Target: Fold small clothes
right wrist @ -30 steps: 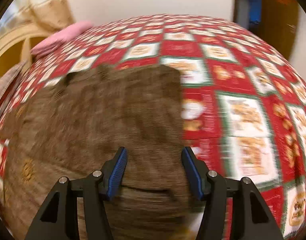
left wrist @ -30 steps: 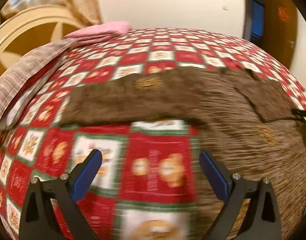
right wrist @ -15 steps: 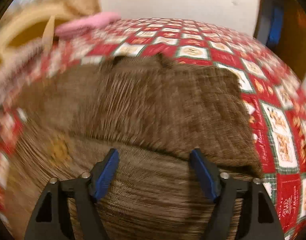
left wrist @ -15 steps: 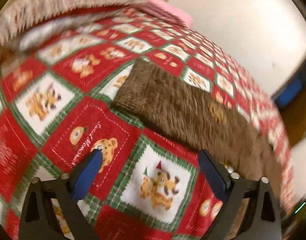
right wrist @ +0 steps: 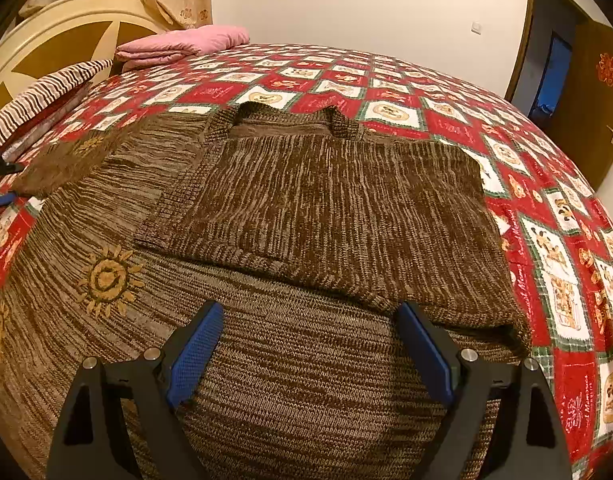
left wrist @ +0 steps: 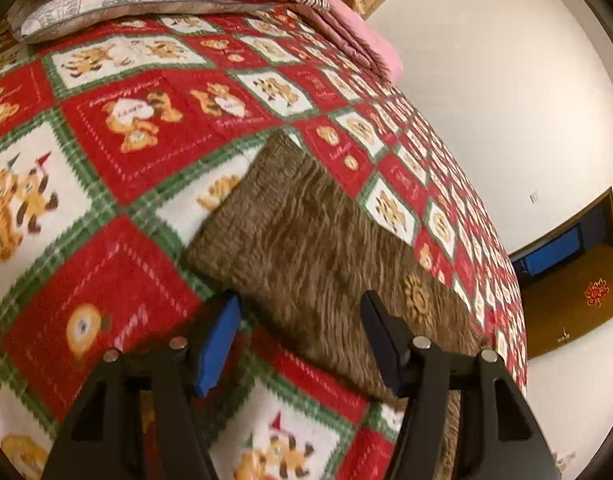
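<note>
Garment: a brown marled knitted sweater (right wrist: 306, 208) with yellow embroidered suns lay flat on the bed, its right sleeve folded across the chest and its left sleeve (left wrist: 306, 240) stretched out sideways over the quilt.
Surface: a red, white and green checked quilt with teddy-bear prints (right wrist: 546, 200) covered the whole bed under the sweater.
Left claw: the left claw (left wrist: 302, 312) hung tilted over the cuff end of the outstretched sleeve; its jaws were closing, with the sleeve's lower edge between the blue pads (left wrist: 216, 348) but not yet pressed by them.
Right claw: the right claw (right wrist: 306, 320) stood over the lower body of the sweater, just below the edge of the folded sleeve; its jaws were spread wide and opening, with only flat knit beneath them and nothing pinched.
Sun motif: one embroidered sun (right wrist: 106, 278) sat on the sweater's body to the left of the right claw; another (left wrist: 416, 300) showed on the sleeve near the left claw.
Head of bed: a striped pillow (right wrist: 46, 92) and a folded pink blanket (right wrist: 186, 44) lay against the cream wooden headboard (right wrist: 66, 28), well apart from the sweater.
Room: a brown wooden door (right wrist: 586, 92) stood open at the far right.
</note>
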